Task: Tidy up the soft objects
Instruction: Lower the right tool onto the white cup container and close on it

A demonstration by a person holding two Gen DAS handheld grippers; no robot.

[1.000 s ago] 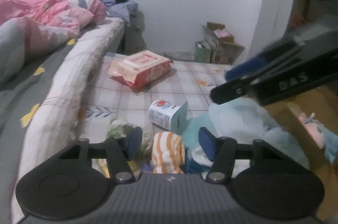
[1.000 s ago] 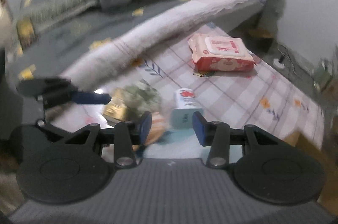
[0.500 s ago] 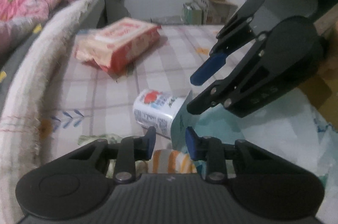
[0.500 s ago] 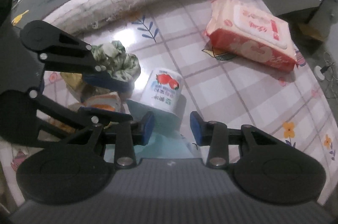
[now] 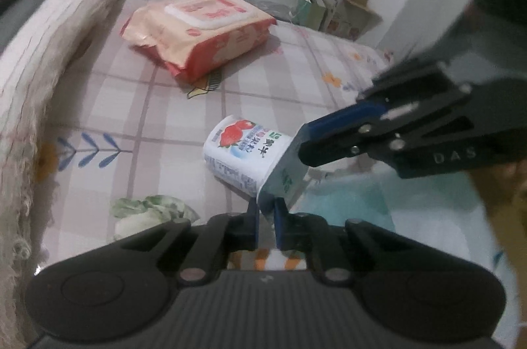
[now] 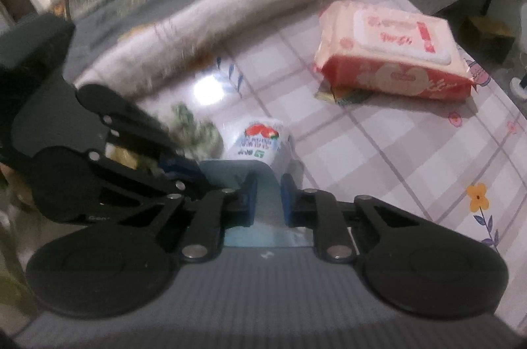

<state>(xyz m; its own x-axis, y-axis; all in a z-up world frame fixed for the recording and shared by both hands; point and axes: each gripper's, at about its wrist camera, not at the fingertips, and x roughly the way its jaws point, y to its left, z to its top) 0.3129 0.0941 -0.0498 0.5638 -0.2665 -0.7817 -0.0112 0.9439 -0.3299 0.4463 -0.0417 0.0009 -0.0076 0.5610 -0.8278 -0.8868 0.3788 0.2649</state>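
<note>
A light teal plastic bag (image 5: 355, 207) lies on the checked mat, one edge lifted upright. My left gripper (image 5: 266, 210) is shut on that edge at its lower corner. My right gripper (image 5: 303, 139) comes in from the right and is shut on the same edge higher up. In the right wrist view the right gripper (image 6: 267, 197) pinches the teal bag (image 6: 260, 174), with the left gripper (image 6: 194, 171) beside it. A strawberry yogurt cup (image 5: 243, 154) lies on its side just behind the edge. An orange-striped cloth (image 5: 273, 261) shows under the left fingers. A green-white crumpled cloth (image 5: 148, 214) lies left.
A pink-red pack of wet wipes (image 5: 201, 29) lies farther back on the checked mat (image 5: 148, 105). The bed with a fuzzy white blanket edge (image 5: 29, 85) runs along the left. Cardboard boxes (image 5: 339, 3) stand against the far wall.
Both grippers came down and closer to the teal bag. Their jaws, open a second ago, have shut on its lifted edge by the yogurt cup.
</note>
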